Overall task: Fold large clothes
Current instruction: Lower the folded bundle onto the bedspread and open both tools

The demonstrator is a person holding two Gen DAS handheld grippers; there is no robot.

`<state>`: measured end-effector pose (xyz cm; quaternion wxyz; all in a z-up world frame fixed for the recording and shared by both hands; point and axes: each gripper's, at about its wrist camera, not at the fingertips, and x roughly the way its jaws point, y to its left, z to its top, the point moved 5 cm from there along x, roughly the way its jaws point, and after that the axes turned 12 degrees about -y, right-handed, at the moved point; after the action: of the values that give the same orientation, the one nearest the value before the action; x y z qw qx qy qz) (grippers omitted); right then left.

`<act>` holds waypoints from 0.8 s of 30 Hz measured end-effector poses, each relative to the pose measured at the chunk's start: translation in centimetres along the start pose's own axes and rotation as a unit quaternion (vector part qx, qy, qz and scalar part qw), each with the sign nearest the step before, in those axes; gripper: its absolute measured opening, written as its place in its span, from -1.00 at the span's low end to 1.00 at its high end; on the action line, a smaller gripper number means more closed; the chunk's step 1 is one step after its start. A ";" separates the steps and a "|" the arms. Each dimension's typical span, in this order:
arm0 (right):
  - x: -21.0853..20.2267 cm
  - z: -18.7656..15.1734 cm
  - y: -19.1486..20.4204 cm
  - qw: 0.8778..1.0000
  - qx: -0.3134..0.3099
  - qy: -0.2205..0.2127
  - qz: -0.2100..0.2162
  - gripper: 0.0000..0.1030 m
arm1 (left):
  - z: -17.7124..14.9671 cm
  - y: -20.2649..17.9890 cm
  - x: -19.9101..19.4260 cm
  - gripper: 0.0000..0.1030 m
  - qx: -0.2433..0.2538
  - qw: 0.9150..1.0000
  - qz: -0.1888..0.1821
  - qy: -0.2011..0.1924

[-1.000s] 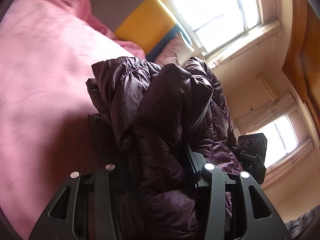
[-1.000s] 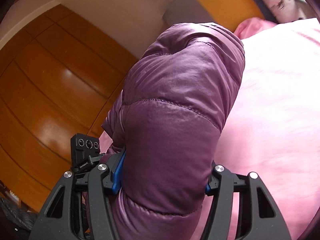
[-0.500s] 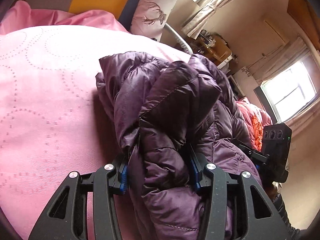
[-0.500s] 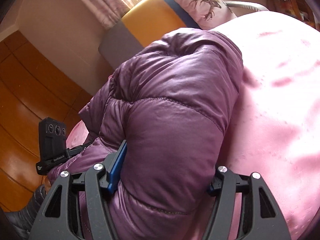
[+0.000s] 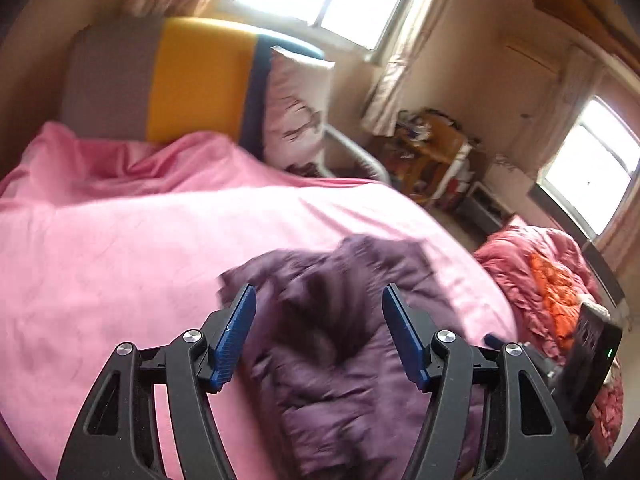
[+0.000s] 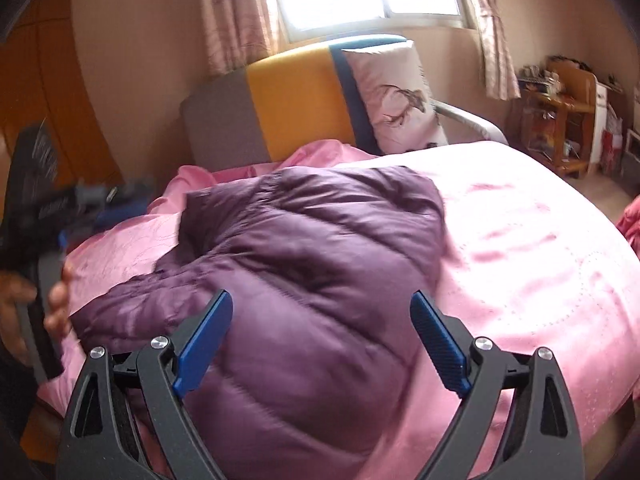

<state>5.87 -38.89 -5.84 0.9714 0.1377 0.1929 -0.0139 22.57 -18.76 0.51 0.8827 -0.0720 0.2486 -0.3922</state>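
Observation:
A purple puffer jacket [image 5: 332,360] lies in a folded heap on the pink bed cover [image 5: 120,248]. My left gripper [image 5: 318,312] hovers above its near part with jaws opening; the blue pads [image 5: 240,320] stand clear of the fabric. In the right wrist view the jacket [image 6: 320,248] spreads wide and smooth below my right gripper [image 6: 322,320], whose jaws are also opening and press on nothing. The left gripper [image 6: 36,208], held by a hand [image 6: 56,300], shows blurred at that view's left edge.
A grey, yellow and blue headboard [image 6: 288,100] with a deer-print pillow [image 6: 392,100] stands at the bed's far end under a bright window. A cluttered wooden shelf [image 5: 432,160] and a red-orange quilt [image 5: 552,280] are to the right. A wooden wardrobe [image 6: 36,80] is at left.
Both grippers held the bunched jacket up between their pads; now both have let go and widened, and the jacket lies on the bed. Both views have swung toward the headboard.

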 end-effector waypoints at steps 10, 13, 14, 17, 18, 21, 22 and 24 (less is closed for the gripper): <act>4.0 -4.7 6.5 0.994 -0.106 0.026 -0.018 0.78 | -6.8 2.6 8.2 0.14 -0.003 0.992 0.043 0.117; 5.5 -6.5 8.3 0.984 -0.171 0.021 -0.049 0.78 | -8.7 5.1 7.9 0.11 -0.033 0.992 0.055 0.110; 6.2 -7.0 8.6 0.981 -0.183 0.018 -0.057 0.78 | -9.0 5.5 7.7 0.11 -0.037 0.992 0.061 0.107; 7.0 -7.9 9.0 0.976 -0.201 0.012 -0.077 0.79 | -9.6 6.8 7.1 0.11 -0.060 0.992 0.066 0.092; 6.7 -7.8 9.1 0.976 -0.201 0.014 -0.078 0.79 | -9.6 7.0 6.7 0.11 -0.069 0.992 0.064 0.087; 5.7 -7.5 9.0 0.980 -0.183 0.018 -0.078 0.80 | -8.9 6.3 5.0 0.14 -0.058 0.993 0.075 0.069; 5.3 -7.4 9.0 0.981 -0.175 0.019 -0.080 0.81 | -8.7 6.0 4.4 0.15 -0.046 0.993 0.085 0.063; 5.0 -7.1 8.9 0.982 -0.164 0.018 -0.088 0.87 | -8.5 5.5 3.2 0.37 -0.029 0.993 0.100 0.051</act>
<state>8.58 -28.25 -11.65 0.9722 -0.0403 0.2215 -0.0648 23.82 -16.76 -9.81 0.9012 -0.0524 0.3109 -0.2973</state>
